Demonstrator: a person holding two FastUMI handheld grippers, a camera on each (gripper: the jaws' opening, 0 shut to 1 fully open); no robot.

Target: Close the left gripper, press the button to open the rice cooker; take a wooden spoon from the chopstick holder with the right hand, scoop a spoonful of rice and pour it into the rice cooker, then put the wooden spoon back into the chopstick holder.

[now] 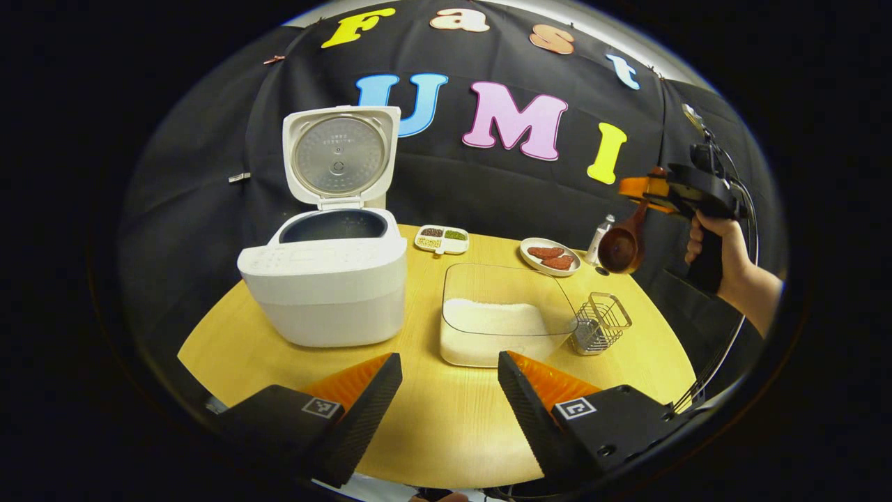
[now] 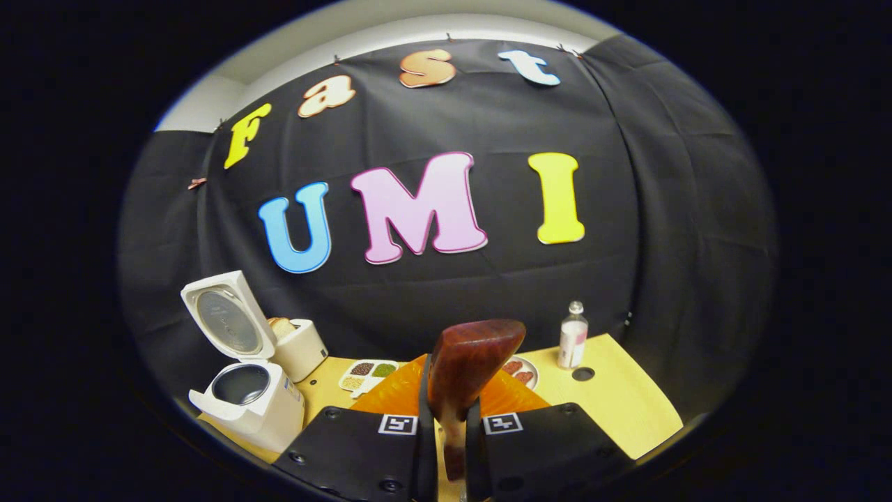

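Between the right gripper's (image 2: 451, 446) fingers, clamped tight, sits the wooden spoon (image 2: 465, 369) handle, bowl up, held high above table's (image 1: 446, 425) right edge. Left gripper (image 1: 449, 390) hangs released w/ jaws apart, just short of the rice container (image 1: 498, 321); wire chopstick holder (image 1: 599, 324) beside it. Rice cooker (image 1: 327, 279) farther left, lid up.

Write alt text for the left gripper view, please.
An open white rice cooker sits on a round wooden table beside a clear tub of rice and a wire holder. At right, a hand-held claw grips a wooden spoon.
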